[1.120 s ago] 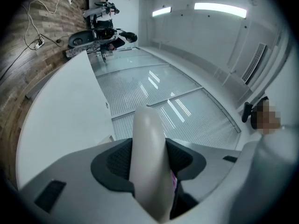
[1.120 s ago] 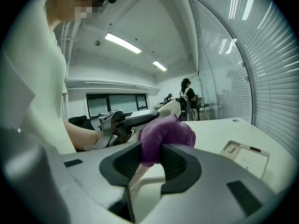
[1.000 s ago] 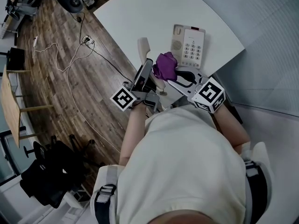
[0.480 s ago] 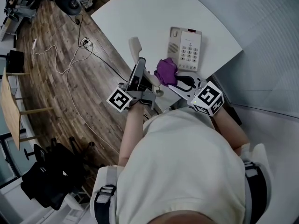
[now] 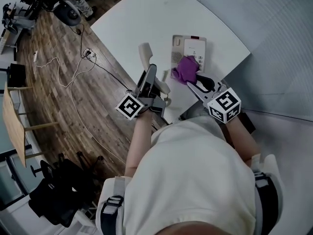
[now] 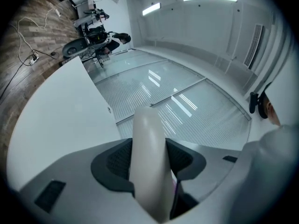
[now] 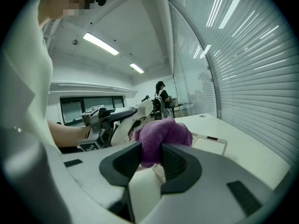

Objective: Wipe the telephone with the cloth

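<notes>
White table point(image 5: 146, 18), with the telephone point(image 5: 190, 44) near its right edge. Left gripper point(image 6: 149, 169) is clamped on the handset point(image 5: 145, 54), hard and likely slick, best gripped mid-shaft. Right gripper point(image 7: 150, 161) pinches the purple cloth point(image 5: 186, 68), soft and light, over the telephone's near end.

The cloth point(image 5: 186, 68) is purple, the telephone point(image 5: 195, 45) cream, the table point(image 5: 146, 18) white, the floor point(image 5: 58, 92) brown wood-grain.

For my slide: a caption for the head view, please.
Left claw holds the handset; right claw holds a purple cloth over the telephone.
</notes>
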`<state>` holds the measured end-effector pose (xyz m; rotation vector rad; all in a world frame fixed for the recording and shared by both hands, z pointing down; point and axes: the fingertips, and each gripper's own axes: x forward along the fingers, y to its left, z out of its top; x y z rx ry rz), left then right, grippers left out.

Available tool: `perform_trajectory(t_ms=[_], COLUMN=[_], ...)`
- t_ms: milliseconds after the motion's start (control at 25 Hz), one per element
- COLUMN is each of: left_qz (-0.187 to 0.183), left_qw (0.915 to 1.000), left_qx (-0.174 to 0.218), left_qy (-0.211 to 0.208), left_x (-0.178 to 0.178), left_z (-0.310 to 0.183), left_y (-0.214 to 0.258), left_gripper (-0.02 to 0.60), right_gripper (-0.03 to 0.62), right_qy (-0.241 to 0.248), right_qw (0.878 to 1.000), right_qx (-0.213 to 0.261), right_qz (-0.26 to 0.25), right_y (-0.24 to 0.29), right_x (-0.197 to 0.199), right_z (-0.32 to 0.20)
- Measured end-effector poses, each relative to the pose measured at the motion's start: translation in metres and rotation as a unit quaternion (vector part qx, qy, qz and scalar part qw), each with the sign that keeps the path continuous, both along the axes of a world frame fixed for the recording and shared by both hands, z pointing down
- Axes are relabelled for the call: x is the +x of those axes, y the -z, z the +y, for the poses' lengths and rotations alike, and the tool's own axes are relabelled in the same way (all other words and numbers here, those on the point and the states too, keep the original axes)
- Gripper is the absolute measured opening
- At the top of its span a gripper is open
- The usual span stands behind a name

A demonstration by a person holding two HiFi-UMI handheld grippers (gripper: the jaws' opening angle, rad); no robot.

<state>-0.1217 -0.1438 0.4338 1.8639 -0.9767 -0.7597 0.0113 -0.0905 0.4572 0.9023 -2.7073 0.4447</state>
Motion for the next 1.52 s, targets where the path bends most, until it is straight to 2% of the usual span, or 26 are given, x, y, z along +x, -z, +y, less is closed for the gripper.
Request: perform_trajectory(t_ms=[160,400,600,920,1120,1520], left_qz=[-0.050,-0.141,-0.230,-0.333,-0.373,-0.422], left_qw=[0.9982,0.9890,0.9715,0.9385,0.9202,0.8964], left_qx=[-0.032,-0.037,-0.049,-0.079,-0.102,-0.115], left_qy=[-0.010,-0.025,-0.031,-0.047,-0.062,-0.074], left_x=[0.012,0.038,0.059,0.082,0.092,0.099], left_z=[-0.009,-0.031,-0.052,-0.070,-0.083,-0.089], left_y=[-0.016,-0.034,-0.054,-0.084,-0.107,-0.121], left_gripper=[0.222,0.222,0.222,0.222,0.222,0.222], right_gripper=[0.130,0.130,0.130,0.130,0.130,0.129], right_qy=[-0.064,-0.130,-0.153,-0.169,-0.173,-0.165], right_qw=[0.998,0.991,0.988,0.985,0.984,0.985], right_qx=[0.012,0.019,0.016,0.001,-0.009,-0.022], right_qz=[0.007,-0.002,-0.017,-0.035,-0.047,-0.044], right_y=[0.005,0.006,0.005,-0.002,-0.010,-0.015], right_x=[0.024,0.053,0.066,0.075,0.081,0.080], right_z=[-0.021,-0.044,-0.060,-0.071,-0.082,-0.089])
